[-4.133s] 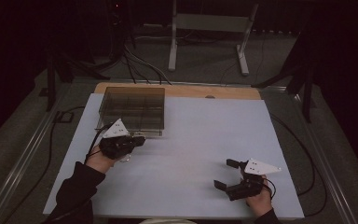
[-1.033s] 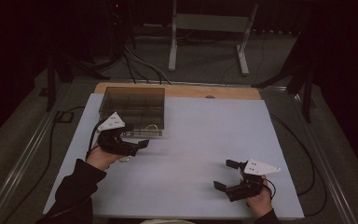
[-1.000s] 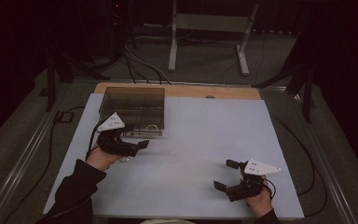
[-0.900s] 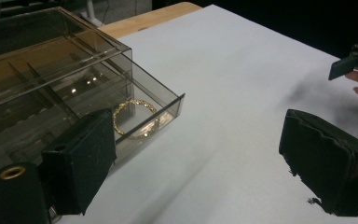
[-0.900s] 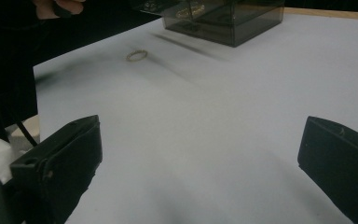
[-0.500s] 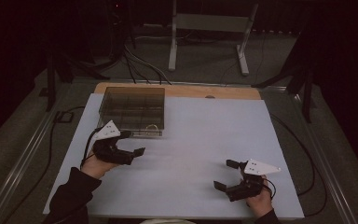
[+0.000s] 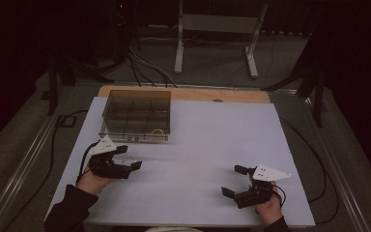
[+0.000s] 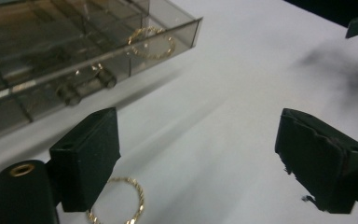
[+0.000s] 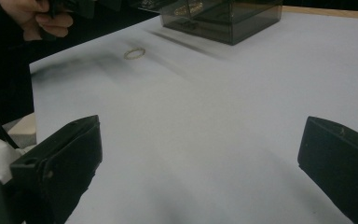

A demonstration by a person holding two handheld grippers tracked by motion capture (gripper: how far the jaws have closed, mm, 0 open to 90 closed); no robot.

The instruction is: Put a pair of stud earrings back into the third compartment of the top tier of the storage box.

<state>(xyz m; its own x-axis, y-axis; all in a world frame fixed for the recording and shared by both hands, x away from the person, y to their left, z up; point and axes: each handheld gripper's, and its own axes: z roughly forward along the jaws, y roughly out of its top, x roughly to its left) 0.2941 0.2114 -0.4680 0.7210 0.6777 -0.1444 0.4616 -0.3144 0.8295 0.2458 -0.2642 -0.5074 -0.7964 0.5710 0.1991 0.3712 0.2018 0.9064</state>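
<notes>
My left tool point(image 7: 128, 158) sits at the lower left of the high view, its jaws spread wide with nothing between them. In the left gripper view a thin ring of twisted gold chain point(image 8: 119, 201) lies flat on the white tabletop point(image 7: 212, 140) at the bottom of the frame, just beside my left-hand jaw and partly hidden behind it; whether they touch I cannot tell. In the right gripper view the same ring shows as a small gold loop in the upper left, lying apart from the box.

The smoky transparent box point(image 7: 136, 115) stands in the upper left part of the tabletop in the high view, split into compartments. A second gold chain ring point(image 8: 151, 42) lies inside its near right corner compartment, and two small round knobs point(image 8: 86, 86) stick out of its front wall.

My right tool point(image 7: 235, 180) rests at the lower right of the high view, well apart from the box, jaws wide open and empty.
</notes>
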